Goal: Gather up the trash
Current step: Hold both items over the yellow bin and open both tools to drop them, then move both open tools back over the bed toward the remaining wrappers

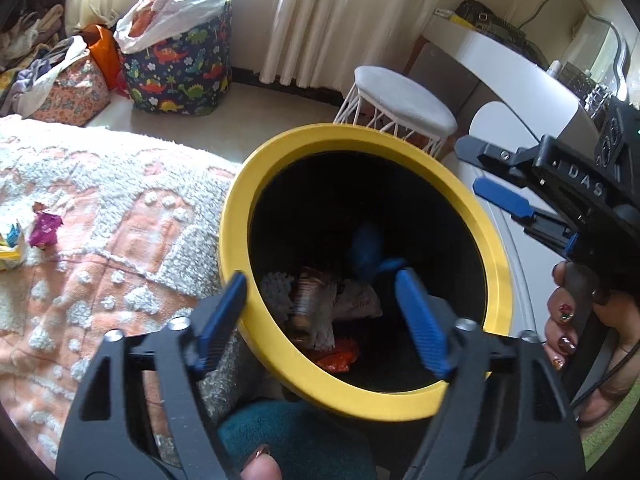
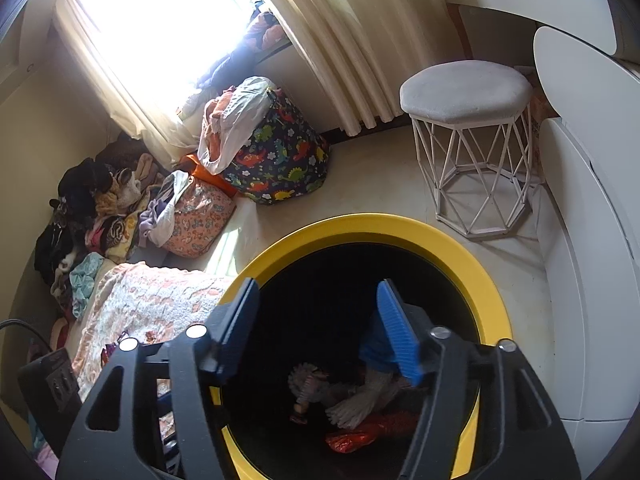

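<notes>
A black bin with a yellow rim (image 1: 340, 133) (image 2: 380, 224) stands beside the bed. My left gripper (image 1: 320, 280) hangs open above its mouth, with nothing between its blue pads. Inside lie a blurred brown-and-white wrapper (image 1: 316, 300), an orange wrapper (image 1: 336, 356) (image 2: 368, 432) and a blue scrap (image 1: 366, 248). My right gripper (image 2: 318, 286) is open and empty over the same bin, and it shows at the right of the left wrist view (image 1: 480, 172). On the blanket lie a purple wrapper (image 1: 45, 230) and a yellow-blue wrapper (image 1: 10, 246).
A white wire stool (image 1: 404, 96) (image 2: 466, 88) stands behind the bin, next to a white desk (image 1: 520, 76). A dinosaur-print basket (image 1: 180, 72) (image 2: 280, 160) and heaps of clothes fill the far corner. A hand (image 1: 568, 320) grips the right tool's handle.
</notes>
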The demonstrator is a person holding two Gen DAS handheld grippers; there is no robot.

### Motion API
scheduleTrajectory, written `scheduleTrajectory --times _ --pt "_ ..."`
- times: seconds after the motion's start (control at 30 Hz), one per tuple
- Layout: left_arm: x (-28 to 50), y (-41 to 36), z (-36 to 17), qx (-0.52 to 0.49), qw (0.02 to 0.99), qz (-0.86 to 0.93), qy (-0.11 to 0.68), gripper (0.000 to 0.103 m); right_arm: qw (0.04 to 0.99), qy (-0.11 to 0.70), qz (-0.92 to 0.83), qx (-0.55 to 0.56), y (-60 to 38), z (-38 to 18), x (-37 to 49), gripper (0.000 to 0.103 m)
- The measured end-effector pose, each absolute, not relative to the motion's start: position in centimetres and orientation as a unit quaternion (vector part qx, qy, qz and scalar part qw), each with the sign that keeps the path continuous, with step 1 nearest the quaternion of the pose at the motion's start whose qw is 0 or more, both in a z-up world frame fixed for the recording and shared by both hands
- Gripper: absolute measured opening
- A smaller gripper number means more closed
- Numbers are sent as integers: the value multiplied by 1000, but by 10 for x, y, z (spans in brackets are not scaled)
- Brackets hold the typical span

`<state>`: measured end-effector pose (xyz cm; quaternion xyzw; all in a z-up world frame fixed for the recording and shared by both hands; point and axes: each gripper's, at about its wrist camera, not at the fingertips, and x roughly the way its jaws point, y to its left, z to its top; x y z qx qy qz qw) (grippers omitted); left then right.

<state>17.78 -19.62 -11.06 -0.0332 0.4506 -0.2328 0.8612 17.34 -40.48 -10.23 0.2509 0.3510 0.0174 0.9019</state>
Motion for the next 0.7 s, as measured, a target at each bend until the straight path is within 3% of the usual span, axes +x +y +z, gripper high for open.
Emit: scheduleTrajectory --times 0.03,0.07,0.7 --pt "176 -194 -108 -34 865 -230 444 90 903 351 17 248 -404 -101 174 66" --pt "176 -192 -106 -35 868 -229 440 91 905 349 15 244 -403 -101 173 69" --pt "164 -115 -72 -79 912 -142 377 92 926 311 61 205 -371 -75 170 73"
